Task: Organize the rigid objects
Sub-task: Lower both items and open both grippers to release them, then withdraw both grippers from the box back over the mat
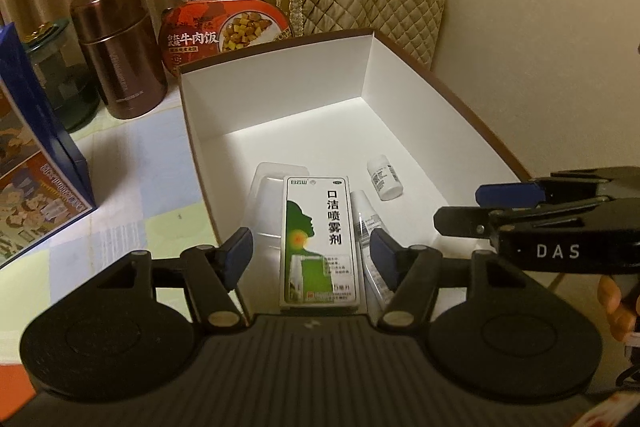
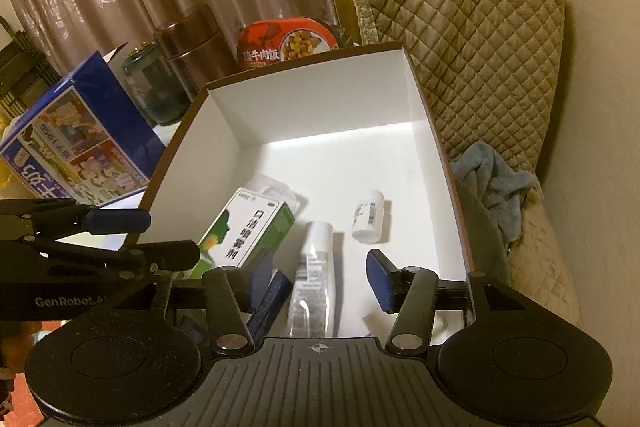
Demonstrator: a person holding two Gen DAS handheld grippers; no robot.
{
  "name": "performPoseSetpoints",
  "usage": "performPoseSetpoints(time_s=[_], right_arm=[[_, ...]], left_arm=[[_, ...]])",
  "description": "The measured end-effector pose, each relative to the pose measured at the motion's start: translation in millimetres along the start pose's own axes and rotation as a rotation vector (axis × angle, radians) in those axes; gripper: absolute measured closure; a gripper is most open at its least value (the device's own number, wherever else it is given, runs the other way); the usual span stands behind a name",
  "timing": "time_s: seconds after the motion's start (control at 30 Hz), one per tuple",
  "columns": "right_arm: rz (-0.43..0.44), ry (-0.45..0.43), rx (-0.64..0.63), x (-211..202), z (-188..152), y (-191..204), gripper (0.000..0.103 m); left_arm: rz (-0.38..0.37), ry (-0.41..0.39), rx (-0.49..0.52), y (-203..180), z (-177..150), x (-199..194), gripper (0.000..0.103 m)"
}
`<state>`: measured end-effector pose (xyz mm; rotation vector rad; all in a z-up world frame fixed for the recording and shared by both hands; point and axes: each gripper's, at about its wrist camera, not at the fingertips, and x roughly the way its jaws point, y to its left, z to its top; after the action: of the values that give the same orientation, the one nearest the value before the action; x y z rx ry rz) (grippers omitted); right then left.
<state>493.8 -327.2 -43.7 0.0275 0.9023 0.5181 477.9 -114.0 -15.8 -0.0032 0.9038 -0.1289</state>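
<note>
A white open box (image 1: 280, 83) (image 2: 320, 99) with a brown rim holds a green-and-white spray carton (image 1: 318, 239) (image 2: 248, 227), a white tube (image 1: 368, 223) (image 2: 314, 275), a small white pill bottle (image 1: 384, 177) (image 2: 368, 215) and a clear plastic tray (image 1: 266, 195) (image 2: 276, 187). My left gripper (image 1: 312, 255) is open over the box's near end, its pads either side of the carton without touching it. My right gripper (image 2: 320, 279) is open over the tube. Each gripper shows in the other's view, the right one (image 1: 480, 207) and the left one (image 2: 160, 235).
Behind the box stand a red instant-rice tub (image 1: 220, 31), a brown metal canister (image 1: 120, 51) and a dark glass jar (image 1: 60, 79). A blue printed box (image 1: 32, 163) lies at the left. A quilted chair (image 2: 472, 47) with a blue cloth (image 2: 492, 179) is at the right.
</note>
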Motion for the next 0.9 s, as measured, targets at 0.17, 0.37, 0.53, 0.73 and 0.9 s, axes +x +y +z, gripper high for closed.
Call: performPoseSetpoints(time_s=[0.17, 0.37, 0.53, 0.73, 0.9], right_arm=[[-0.013, -0.011, 0.005, -14.7, -9.2, 8.8, 0.044], [-0.024, -0.024, 0.014, -30.2, -20.0, 19.0, 0.038], [-0.021, -0.041, 0.016, -45.1, -30.2, 30.2, 0.035], [-0.016, -0.055, 0.014, -60.4, -43.7, 46.6, 0.034], [-0.005, -0.064, 0.007, -73.2, -59.1, 65.2, 0.034]], left_arm=[[-0.001, -0.011, -0.008, 0.4, -6.9, -17.0, 0.042], [-0.001, -0.021, -0.018, 3.3, -17.7, -37.7, 0.042], [0.001, -0.029, -0.026, 5.9, -28.3, -56.1, 0.042], [-0.001, -0.048, -0.04, 11.8, -44.0, -79.8, 0.042], [-0.001, -0.06, -0.058, 19.8, -63.3, -101.6, 0.042]])
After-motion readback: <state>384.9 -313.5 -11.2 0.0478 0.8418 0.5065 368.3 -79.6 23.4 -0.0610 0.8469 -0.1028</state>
